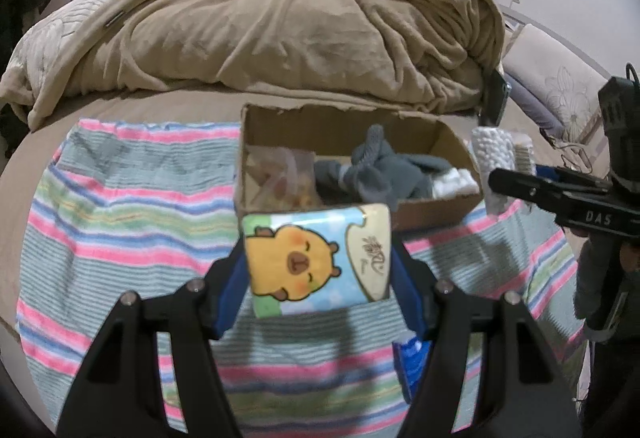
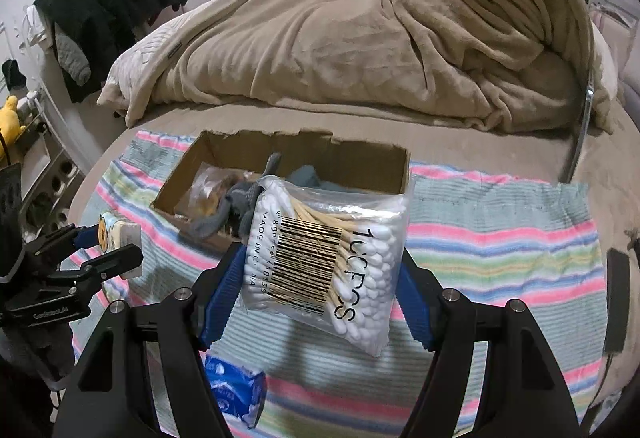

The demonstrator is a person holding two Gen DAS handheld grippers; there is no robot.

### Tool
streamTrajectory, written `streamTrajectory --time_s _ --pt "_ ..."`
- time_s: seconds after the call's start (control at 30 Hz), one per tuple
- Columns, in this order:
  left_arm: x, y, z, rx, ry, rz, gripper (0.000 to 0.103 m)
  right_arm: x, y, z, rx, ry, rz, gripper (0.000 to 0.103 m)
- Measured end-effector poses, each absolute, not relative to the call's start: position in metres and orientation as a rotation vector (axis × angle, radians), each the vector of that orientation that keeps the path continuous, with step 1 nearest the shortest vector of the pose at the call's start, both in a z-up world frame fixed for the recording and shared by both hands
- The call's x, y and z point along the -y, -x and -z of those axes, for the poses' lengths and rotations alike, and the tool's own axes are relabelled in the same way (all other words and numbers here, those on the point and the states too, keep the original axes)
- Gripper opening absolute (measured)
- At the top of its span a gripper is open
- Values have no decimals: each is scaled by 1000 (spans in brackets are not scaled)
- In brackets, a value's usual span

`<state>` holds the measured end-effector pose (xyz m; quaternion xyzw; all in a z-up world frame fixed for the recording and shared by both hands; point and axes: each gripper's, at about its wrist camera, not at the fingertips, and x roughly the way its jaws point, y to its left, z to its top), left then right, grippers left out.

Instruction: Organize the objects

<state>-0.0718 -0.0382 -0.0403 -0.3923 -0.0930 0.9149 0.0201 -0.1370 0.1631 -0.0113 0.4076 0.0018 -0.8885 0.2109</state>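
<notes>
Two tongs: capybara tissue pack (image 1: pixel 316 258), swab bag (image 2: pixel 324 262).

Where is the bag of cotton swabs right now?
The bag of cotton swabs is pinched in the right claw, held above the striped towel just in front of the cardboard box.

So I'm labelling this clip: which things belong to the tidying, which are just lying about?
Job:
tissue pack in left gripper
cotton swab bag in right gripper
cardboard box
blue packet

Lying about:
beige blanket
black clothes
striped towel
</notes>
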Motion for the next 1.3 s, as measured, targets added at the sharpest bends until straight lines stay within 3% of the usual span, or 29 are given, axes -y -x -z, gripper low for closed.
streamTrajectory --time_s 1.17,1.3 --pt "30 186 50 297 1225 -2790 65 -160 220 35 31 -1142 2425 76" --pt "29 194 55 303 1244 -2780 65 -161 217 31 24 -1110 2431 85"
